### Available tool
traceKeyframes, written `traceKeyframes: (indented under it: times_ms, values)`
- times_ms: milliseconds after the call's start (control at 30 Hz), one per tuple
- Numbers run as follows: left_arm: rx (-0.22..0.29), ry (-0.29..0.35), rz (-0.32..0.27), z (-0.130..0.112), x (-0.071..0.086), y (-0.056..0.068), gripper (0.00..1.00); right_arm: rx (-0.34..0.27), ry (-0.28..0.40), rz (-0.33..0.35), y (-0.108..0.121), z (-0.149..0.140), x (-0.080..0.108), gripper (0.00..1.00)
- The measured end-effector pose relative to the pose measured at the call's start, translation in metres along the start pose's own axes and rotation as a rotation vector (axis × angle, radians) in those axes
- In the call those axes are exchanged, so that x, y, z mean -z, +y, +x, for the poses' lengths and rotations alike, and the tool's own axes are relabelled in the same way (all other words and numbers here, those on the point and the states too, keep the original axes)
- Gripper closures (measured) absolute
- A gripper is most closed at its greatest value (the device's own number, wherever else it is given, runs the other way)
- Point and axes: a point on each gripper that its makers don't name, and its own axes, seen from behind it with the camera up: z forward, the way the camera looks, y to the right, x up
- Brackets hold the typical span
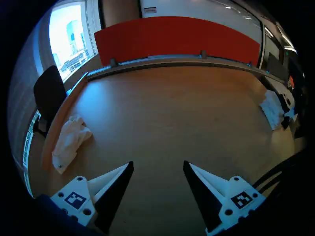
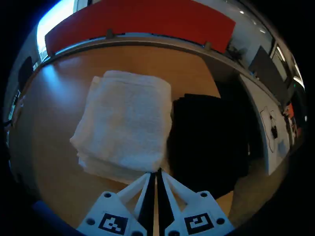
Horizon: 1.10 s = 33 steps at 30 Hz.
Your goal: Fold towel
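In the left gripper view, the left gripper [image 1: 158,163] is seen with its jaws spread wide and nothing held between them; only bare table [image 1: 169,114] lies ahead. The crumpled towel [image 1: 70,141] is found at about nine o'clock from the jaws, near the table's left edge and well apart from the fingers. Its long axis is judged to run from seven o'clock to one o'clock. A black chair [image 1: 49,93] is seen beyond it at ten o'clock. A stack of white cloth [image 1: 272,109] is set at two o'clock, near the far right edge.

In the right gripper view, the right gripper [image 2: 157,172] is seen with its jaws drawn together, only a thin slit left between them. Their tips are placed against the near edge of a folded towel [image 2: 126,116], which lies at eleven o'clock; whether any fabric is pinched cannot be told. A black cloth [image 2: 210,141] is laid just beside it at one o'clock.

The left gripper is judged the nearer to the unfolded towel, so a leftward swing toward nine o'clock is called for.
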Motion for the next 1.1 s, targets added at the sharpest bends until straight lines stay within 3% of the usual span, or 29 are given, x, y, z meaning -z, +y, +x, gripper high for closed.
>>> traceKeyframes:
  times_ms: [300,733,867,1033,1100]
  values:
    - [0.003,-0.002,0.003,-0.001,0.000,-0.001,0.07,0.000,-0.007,-0.009,0.000,-0.002,-0.003,0.95]
    - [0.004,0.003,-0.003,0.002,-0.002,0.001,0.07,0.013,0.028,-0.018,-0.001,0.005,0.009,0.95]
    - [0.001,0.004,-0.005,0.003,-0.001,0.002,0.07,0.011,0.033,-0.027,0.001,0.005,0.012,0.85]
    - [0.000,0.007,-0.008,0.003,-0.001,0.002,0.07,0.017,0.040,-0.047,0.005,0.005,0.016,0.54]
    - [0.001,0.007,-0.009,0.003,-0.001,0.002,0.07,0.021,0.041,-0.053,0.006,0.004,0.018,0.47]
